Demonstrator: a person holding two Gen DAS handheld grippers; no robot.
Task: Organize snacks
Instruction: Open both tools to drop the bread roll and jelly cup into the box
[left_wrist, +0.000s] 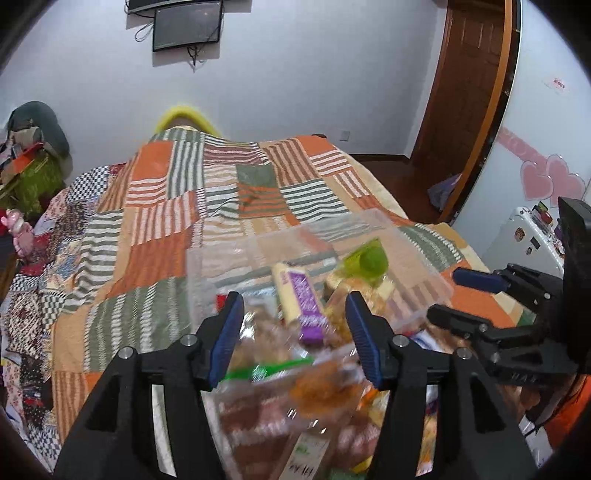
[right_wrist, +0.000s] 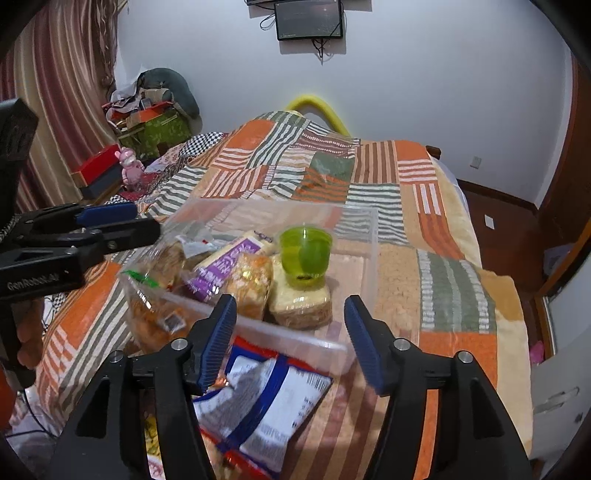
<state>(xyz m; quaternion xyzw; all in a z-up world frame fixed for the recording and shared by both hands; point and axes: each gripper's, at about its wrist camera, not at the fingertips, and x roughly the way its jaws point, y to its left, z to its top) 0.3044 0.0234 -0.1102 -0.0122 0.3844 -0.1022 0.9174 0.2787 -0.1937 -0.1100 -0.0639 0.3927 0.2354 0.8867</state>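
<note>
A clear plastic bin (right_wrist: 364, 236) sits on the patchwork bed and also shows in the left wrist view (left_wrist: 417, 258). It holds a green jelly cup (right_wrist: 304, 254), a purple-and-cream bar (right_wrist: 221, 264), an orange snack bag (right_wrist: 251, 284) and a pale noodle block (right_wrist: 299, 304). My left gripper (left_wrist: 291, 328) is open above a clear bag of brown snacks (left_wrist: 295, 391), its jaws not touching it. My right gripper (right_wrist: 290, 341) is open over the bin's near wall, above a blue-and-white packet (right_wrist: 266, 398) outside the bin.
The patchwork quilt (left_wrist: 166, 221) covers the bed. A cluttered nightstand with a pink toy (right_wrist: 129, 166) and boxes stands at the far left. A wooden door (left_wrist: 469, 81) and a white fridge (left_wrist: 524, 236) are to the right. A monitor (right_wrist: 308, 18) hangs on the wall.
</note>
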